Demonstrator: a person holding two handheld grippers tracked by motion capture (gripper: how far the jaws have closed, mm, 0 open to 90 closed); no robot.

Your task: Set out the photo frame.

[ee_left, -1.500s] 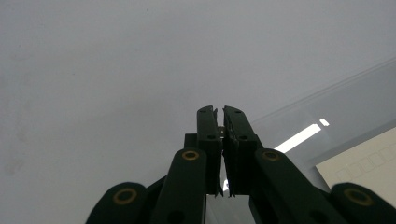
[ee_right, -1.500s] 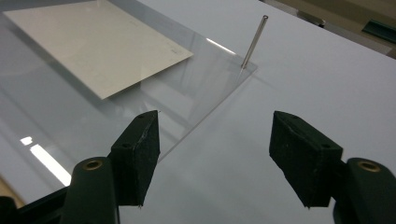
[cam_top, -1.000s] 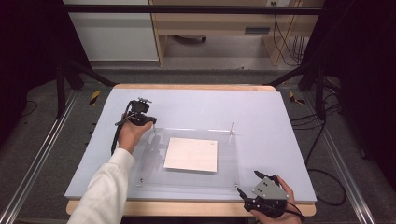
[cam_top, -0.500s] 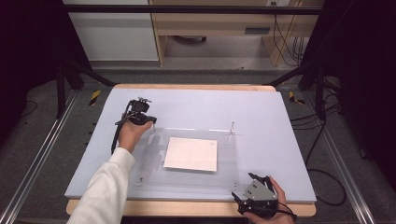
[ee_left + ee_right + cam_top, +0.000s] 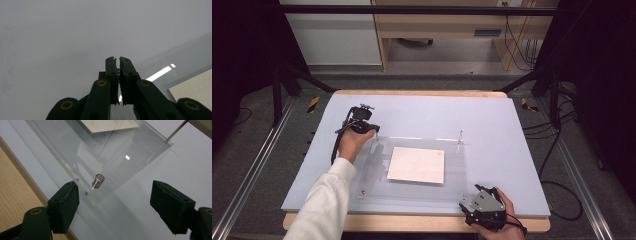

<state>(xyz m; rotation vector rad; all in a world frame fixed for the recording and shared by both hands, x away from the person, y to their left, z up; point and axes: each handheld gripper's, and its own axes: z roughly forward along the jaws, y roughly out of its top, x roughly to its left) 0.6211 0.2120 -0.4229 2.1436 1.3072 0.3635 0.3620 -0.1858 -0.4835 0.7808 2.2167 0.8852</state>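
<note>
High view: clear acrylic sheet (image 5: 412,165) lies flat on the pale blue mat (image 5: 492,120), white paper (image 5: 417,164) under its middle. Left gripper (image 5: 371,131) sits at the sheet's far-left corner, held by a hand (image 5: 351,145) in a white sleeve (image 5: 324,200). Right gripper (image 5: 473,204) is at the near-right corner, by the wooden table edge (image 5: 412,223). Left gripper view: jaws pressed together on a thin bit, sheet edge (image 5: 160,63) just beside. Right gripper view: jaws spread wide, a small metal standoff (image 5: 98,181) at the sheet's corner between them, untouched.
</note>
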